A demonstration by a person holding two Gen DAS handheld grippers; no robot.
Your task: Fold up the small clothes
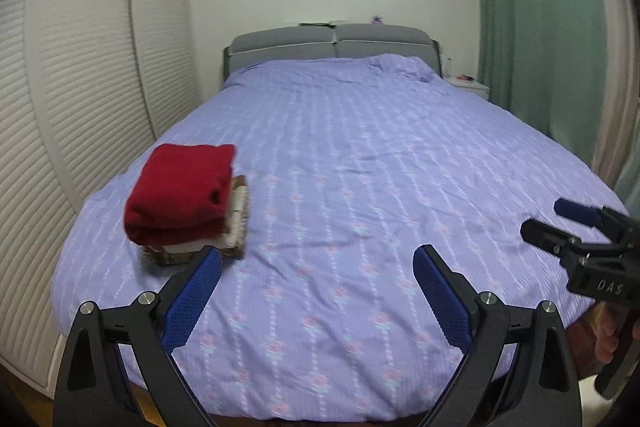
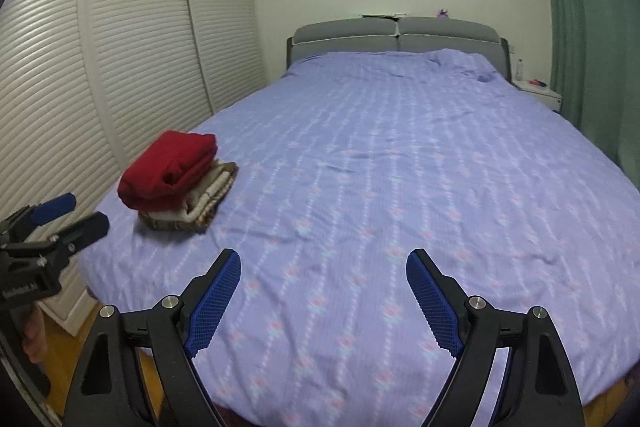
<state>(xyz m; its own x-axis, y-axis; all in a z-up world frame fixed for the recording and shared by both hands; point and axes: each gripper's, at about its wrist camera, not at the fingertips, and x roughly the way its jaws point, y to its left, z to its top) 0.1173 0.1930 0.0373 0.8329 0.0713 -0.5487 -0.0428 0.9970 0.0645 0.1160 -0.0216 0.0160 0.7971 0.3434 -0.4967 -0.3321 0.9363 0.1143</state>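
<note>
**Both grippers spread wide over the bed, stack at the left edge**

Nearest the lens, the left gripper [image 1: 316,259] held its black arms spread wide, blue mesh-textured pads [image 1: 192,303] gripping nothing, above the foot of the bed. At the left lay the folded stack [image 1: 184,199]: a thick red knit garment [image 2: 168,169] on top, cream and brown woven pieces under it, resting on the lilac bedspread [image 1: 360,155] near its left edge. The spread was lightly creased, with pale stripes and small pink flowers. The right gripper [image 2: 324,265] likewise stood apart and empty. White louvred wardrobe doors [image 2: 132,59] lined the left wall; a grey padded headboard [image 2: 396,35] stood behind, green curtains [image 1: 532,27] at the right.
</note>
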